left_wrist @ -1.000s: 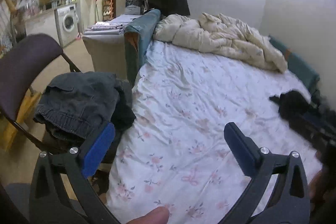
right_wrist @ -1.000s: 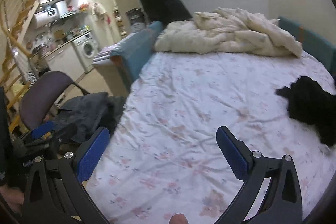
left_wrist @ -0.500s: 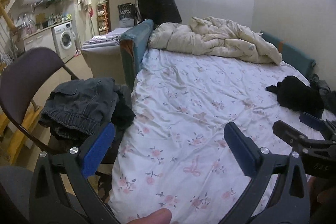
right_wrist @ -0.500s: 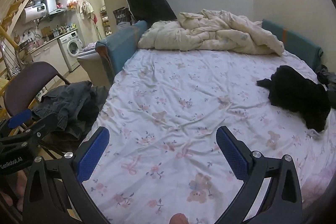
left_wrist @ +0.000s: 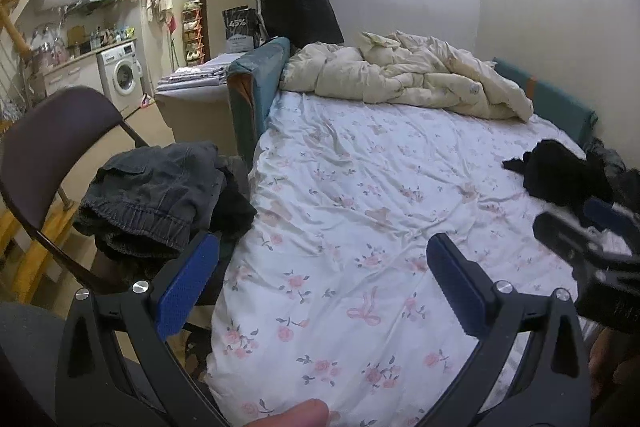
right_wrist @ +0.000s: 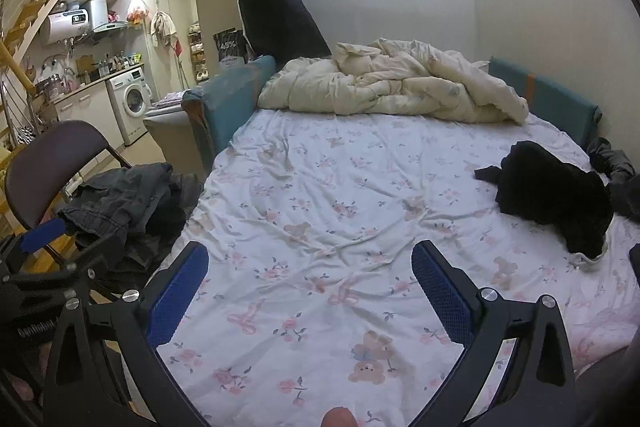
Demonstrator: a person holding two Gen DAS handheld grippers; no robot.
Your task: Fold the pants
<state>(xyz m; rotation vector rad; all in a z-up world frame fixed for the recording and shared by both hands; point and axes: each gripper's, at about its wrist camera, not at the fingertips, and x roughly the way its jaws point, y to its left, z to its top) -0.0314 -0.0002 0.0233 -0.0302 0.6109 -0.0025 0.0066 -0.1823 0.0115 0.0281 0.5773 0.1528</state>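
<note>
Right wrist: black garment (right_wrist: 556, 203) crumpled, type unclear; both tongs (left_wrist: 320, 275) (right_wrist: 310, 279) wide, empty.

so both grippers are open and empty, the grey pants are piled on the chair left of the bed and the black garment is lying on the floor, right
Not quite: the black garment lies on the bed, near its right edge, as the right wrist view shows. The rest holds: the left gripper and right gripper are open and empty, and the grey pants are piled on the chair.

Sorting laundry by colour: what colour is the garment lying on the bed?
Black, clearest in the right wrist view.
</note>
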